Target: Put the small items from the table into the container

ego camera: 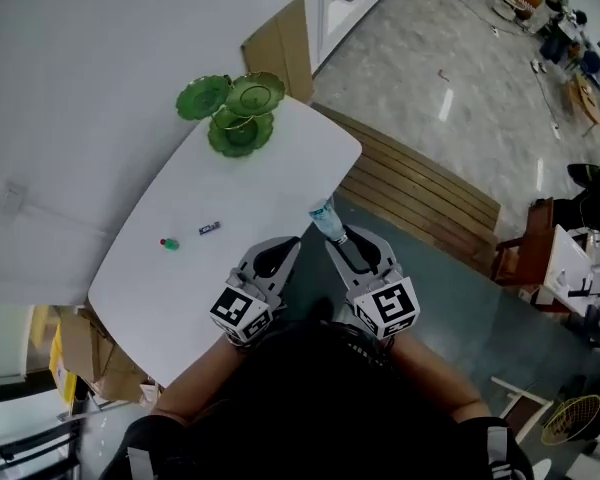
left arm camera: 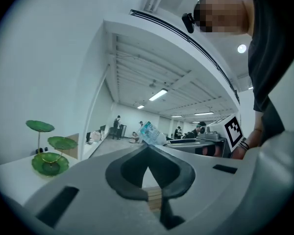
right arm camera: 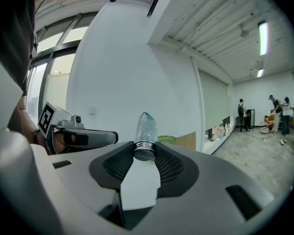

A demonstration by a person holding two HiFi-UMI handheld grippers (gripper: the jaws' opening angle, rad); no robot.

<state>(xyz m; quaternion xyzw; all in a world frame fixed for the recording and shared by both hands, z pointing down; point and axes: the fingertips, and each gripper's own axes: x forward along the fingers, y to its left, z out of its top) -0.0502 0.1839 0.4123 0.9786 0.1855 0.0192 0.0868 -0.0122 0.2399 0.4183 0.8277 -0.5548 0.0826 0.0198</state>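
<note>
My right gripper (ego camera: pixel 342 236) is shut on the cap end of a clear plastic bottle (ego camera: pixel 326 219), held just off the white table's (ego camera: pixel 230 178) right edge. In the right gripper view the bottle (right arm camera: pixel 145 127) sticks out level between the pads. My left gripper (ego camera: pixel 283 250) hangs beside it over the table's near edge, its jaws shut with nothing between them (left arm camera: pixel 147 148). A small blue item (ego camera: pixel 209 228) and a small green and red item (ego camera: pixel 169 243) lie on the table to the left of the grippers. The left gripper view also catches the bottle (left arm camera: pixel 150 133).
A green tiered dish stand (ego camera: pixel 235 113) stands at the table's far end. A cardboard sheet (ego camera: pixel 280 46) leans on the wall behind it. A slatted wooden bench (ego camera: pixel 415 190) lies right of the table, and cardboard boxes (ego camera: pixel 80 353) sit under its near left corner.
</note>
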